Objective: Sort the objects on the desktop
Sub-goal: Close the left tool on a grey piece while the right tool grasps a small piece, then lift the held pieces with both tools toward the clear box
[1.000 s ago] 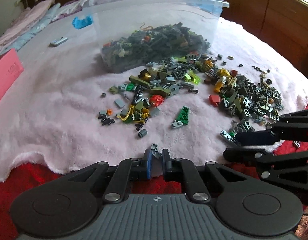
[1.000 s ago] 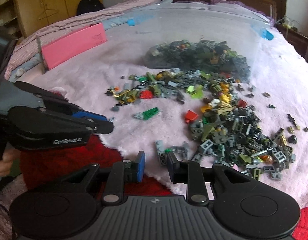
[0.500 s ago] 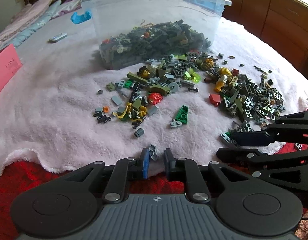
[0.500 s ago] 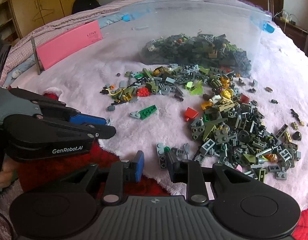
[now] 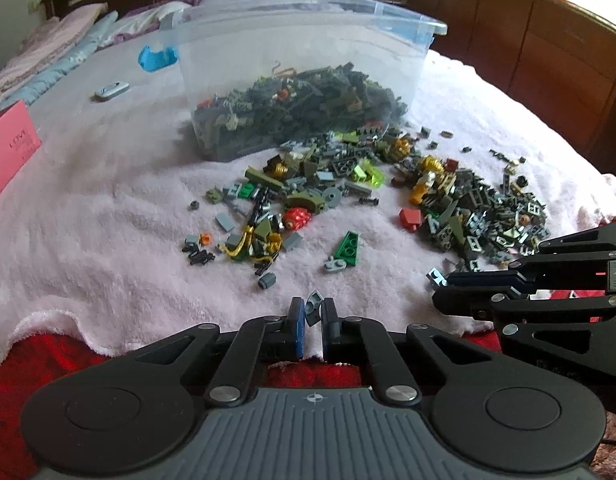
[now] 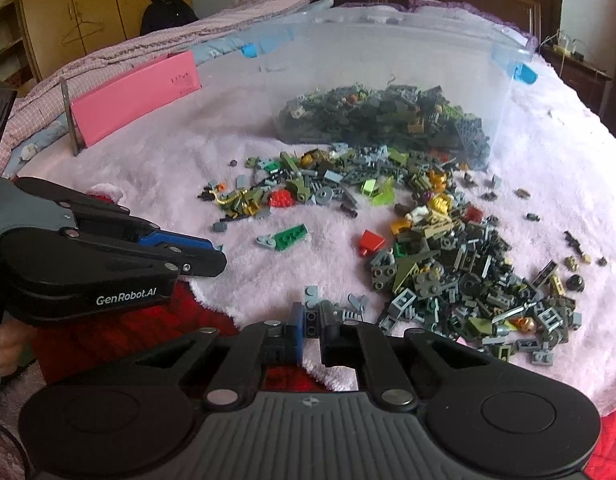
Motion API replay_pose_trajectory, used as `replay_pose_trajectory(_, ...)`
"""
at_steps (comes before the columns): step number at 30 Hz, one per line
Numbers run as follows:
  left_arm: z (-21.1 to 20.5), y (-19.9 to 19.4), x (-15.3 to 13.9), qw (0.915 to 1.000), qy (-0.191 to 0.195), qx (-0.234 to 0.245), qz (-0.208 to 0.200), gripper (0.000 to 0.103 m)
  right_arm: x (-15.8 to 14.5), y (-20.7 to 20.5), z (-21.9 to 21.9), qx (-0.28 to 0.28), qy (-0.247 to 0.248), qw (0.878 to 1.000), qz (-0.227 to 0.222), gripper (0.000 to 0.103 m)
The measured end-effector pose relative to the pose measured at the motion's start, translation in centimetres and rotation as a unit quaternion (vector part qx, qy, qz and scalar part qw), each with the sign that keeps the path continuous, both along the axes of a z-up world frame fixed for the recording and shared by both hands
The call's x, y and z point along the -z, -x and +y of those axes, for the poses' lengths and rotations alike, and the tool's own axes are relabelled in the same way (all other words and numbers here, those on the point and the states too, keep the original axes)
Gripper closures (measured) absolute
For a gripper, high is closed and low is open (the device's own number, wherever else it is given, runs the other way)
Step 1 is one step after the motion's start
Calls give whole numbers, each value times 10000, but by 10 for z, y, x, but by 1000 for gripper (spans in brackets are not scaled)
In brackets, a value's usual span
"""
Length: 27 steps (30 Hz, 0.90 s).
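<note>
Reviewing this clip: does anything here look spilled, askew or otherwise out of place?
Yes. Small building bricks lie scattered across the pale pink fluffy blanket in front of the clear plastic bin, which holds a heap of more. That blanket's near edge is rumpled over a red cover.

A small grey slope brick (image 5: pixel 312 307) stands tilted at six o'clock, pinched on edge. A dark grey studded brick (image 6: pixel 311 312) is likewise clamped at six o'clock. Loose bricks (image 5: pixel 468 216) sprawl toward three o'clock; the clear bin (image 5: pixel 299 40), part-filled, sits at twelve.
</note>
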<state>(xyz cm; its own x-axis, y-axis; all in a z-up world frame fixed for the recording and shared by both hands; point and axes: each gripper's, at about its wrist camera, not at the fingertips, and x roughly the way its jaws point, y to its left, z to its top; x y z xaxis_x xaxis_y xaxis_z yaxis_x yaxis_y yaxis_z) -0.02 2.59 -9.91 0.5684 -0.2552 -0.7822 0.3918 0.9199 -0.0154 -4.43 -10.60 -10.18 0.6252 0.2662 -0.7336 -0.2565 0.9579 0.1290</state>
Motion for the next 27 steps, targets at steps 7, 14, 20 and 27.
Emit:
replay_pose_trajectory(7,-3,-2,-13,9999,83,-17,-55,93,-10,-1,-5,95,-90,9999,-78,95)
replay_pose_trajectory(14,-6,-7,-30,9996,154,-165,-175,93,-21,-1,-10,207,-83,9995,-221,95)
replay_pose_trajectory(20,-10,-11,-48,9988,259,-227,-359,93,-37,-4,-16,369,-99,9986,-379,95)
replay_pose_trajectory(27,-17,-15,-63,9981,325,-170,-500,93,-55,-6,-23,547,-107,9969,-557,95)
